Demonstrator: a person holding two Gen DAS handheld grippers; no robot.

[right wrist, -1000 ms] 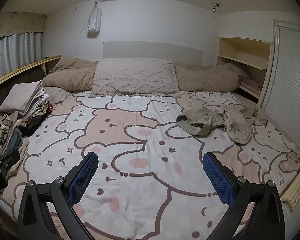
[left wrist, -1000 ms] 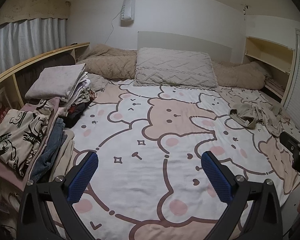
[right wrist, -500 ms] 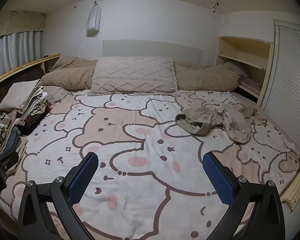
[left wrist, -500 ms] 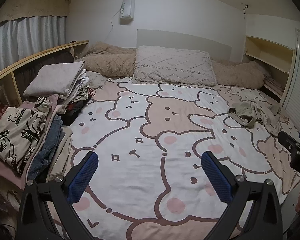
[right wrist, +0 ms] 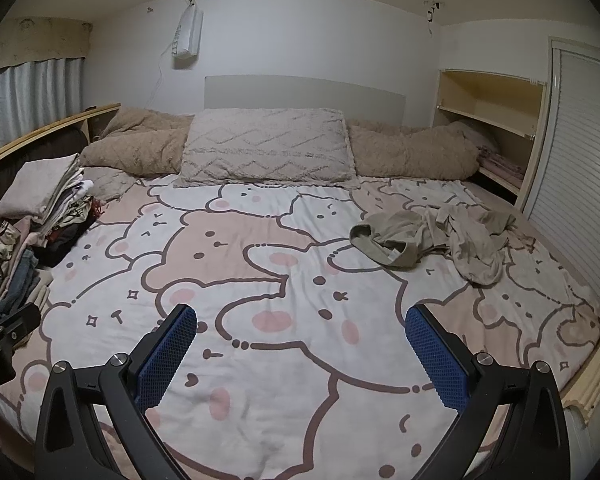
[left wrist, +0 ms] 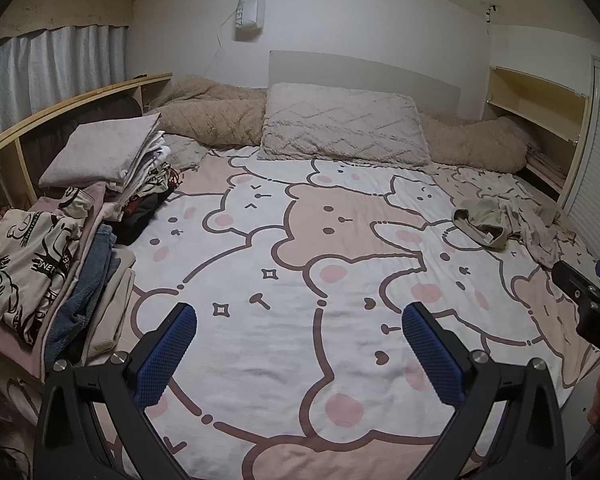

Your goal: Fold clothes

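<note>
A crumpled beige garment (right wrist: 432,240) lies unfolded on the right side of the bed; it also shows in the left wrist view (left wrist: 504,226). Folded clothes are stacked along the bed's left edge (left wrist: 60,216), also seen in the right wrist view (right wrist: 40,208). My left gripper (left wrist: 300,348) is open and empty above the near part of the bear-print sheet (left wrist: 300,240). My right gripper (right wrist: 300,348) is open and empty, well short of the garment. Each gripper shows at the edge of the other's view.
A large pillow (right wrist: 266,148) and a rolled tan duvet (right wrist: 412,152) lie at the headboard. A wooden shelf rail (left wrist: 60,106) runs along the left. A shelf niche (right wrist: 492,120) and slatted door (right wrist: 580,184) stand at the right.
Both views have drawn back and risen slightly, so the bed and garment sit a little farther away. Both grippers stay open and empty.
</note>
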